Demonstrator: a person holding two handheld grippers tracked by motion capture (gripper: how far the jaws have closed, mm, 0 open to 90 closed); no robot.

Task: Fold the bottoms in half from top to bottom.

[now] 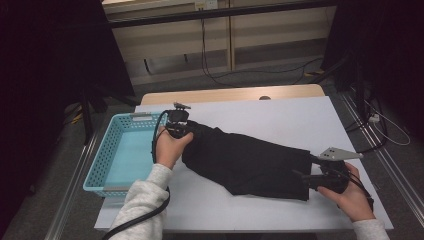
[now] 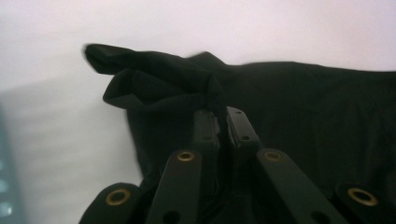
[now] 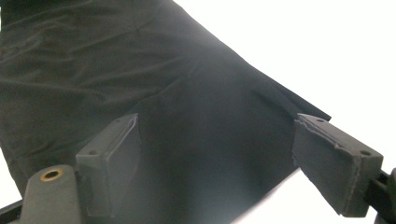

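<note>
A black garment (image 1: 245,162) lies stretched slantwise across the white table (image 1: 280,115). My left gripper (image 1: 184,131) is at its upper left end, and in the left gripper view the left gripper (image 2: 219,116) is shut on a bunched fold of the black garment (image 2: 299,107). At the lower right end my right gripper (image 1: 306,176) stands open. In the right gripper view the right gripper (image 3: 224,158) has its wide-apart pads (image 3: 114,151) over the flat hem of the black garment (image 3: 140,70), not pressing on it.
An empty teal plastic basket (image 1: 116,131) sits at the table's left edge, close beside the left hand. A wooden strip (image 1: 225,94) runs along the far edge. Cables (image 1: 260,72) trail on the floor beyond, and a metal rail (image 1: 395,170) runs along the right.
</note>
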